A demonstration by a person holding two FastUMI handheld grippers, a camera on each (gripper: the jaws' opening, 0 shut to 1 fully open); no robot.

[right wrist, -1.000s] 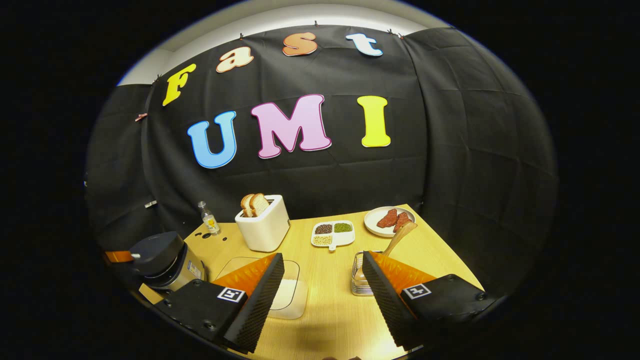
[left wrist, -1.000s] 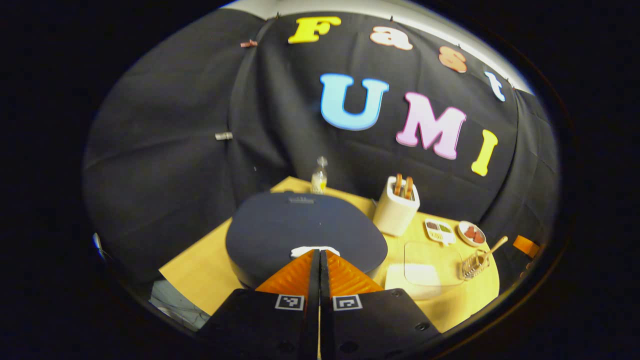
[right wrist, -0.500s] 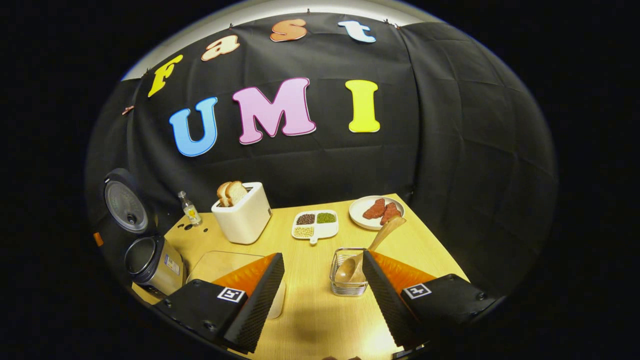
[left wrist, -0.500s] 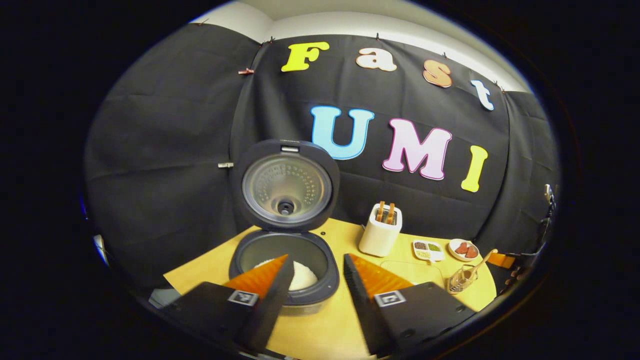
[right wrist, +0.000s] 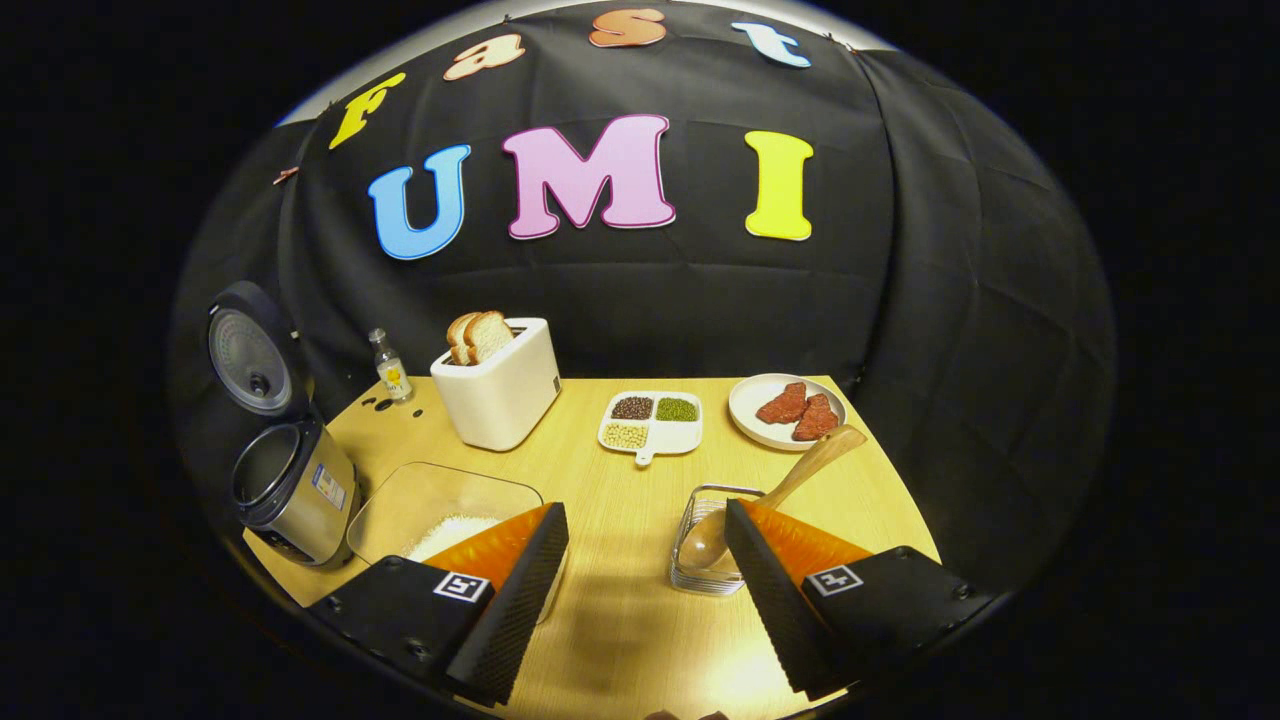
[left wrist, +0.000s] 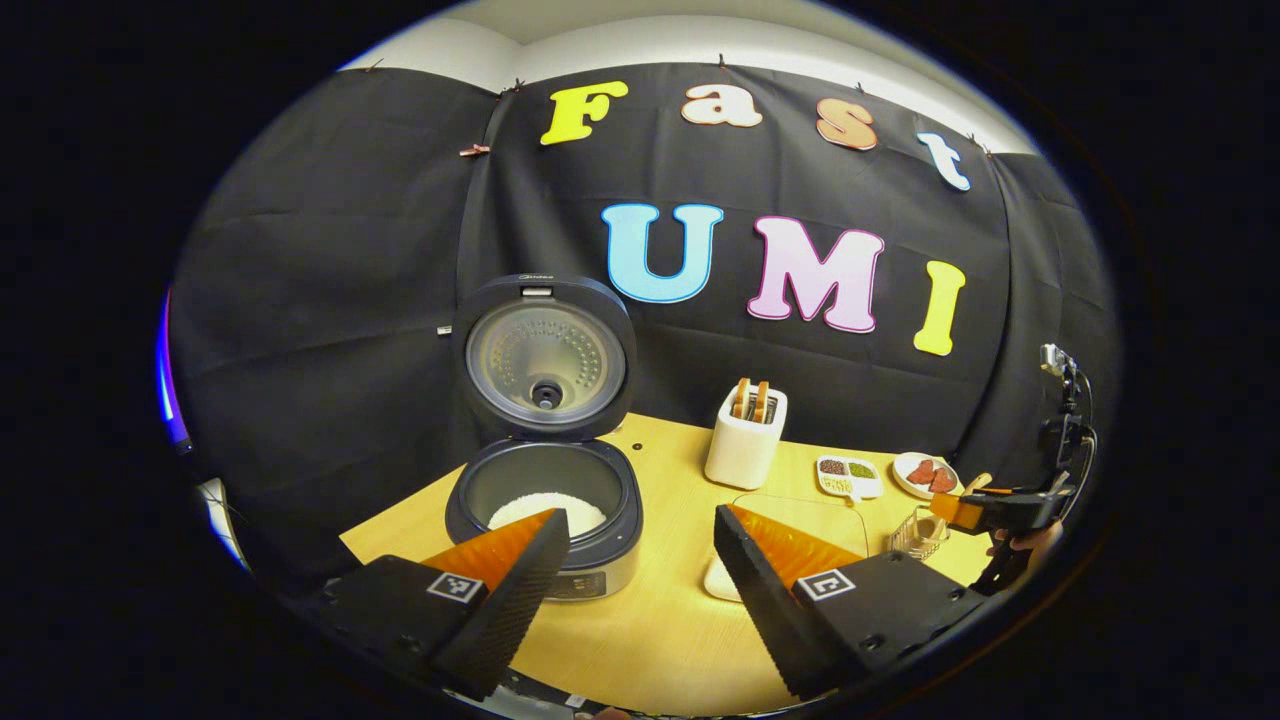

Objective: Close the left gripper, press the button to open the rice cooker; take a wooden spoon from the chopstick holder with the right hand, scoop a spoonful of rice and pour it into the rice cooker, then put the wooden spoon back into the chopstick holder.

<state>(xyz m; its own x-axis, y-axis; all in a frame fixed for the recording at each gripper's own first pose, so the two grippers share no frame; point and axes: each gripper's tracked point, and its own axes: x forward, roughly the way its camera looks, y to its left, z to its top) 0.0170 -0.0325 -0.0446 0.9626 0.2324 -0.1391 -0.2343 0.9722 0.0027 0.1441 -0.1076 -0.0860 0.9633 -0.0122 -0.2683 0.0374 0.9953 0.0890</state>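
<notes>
One wooden spoon (right wrist: 770, 495) leans in the chopstick holder (right wrist: 708, 545), bowl down, handle slanting up toward the meat plate (right wrist: 745, 400). Right gripper (right wrist: 645, 580) and left gripper (left wrist: 640, 580) both gape, grasping nothing; rice cooker (left wrist: 545, 500) stands open on the table (right wrist: 620, 490).

A smooth wood-grain tabletop (right wrist: 620, 500) carries a wooden spoon (right wrist: 770, 495) in a shiny wire chopstick holder (right wrist: 700, 575) and a brushed-metal rice cooker (right wrist: 300, 495).

the left tool (left wrist: 640, 560) hangs with jaws apart before the rice cooker (left wrist: 545, 500), its lid up.
</notes>
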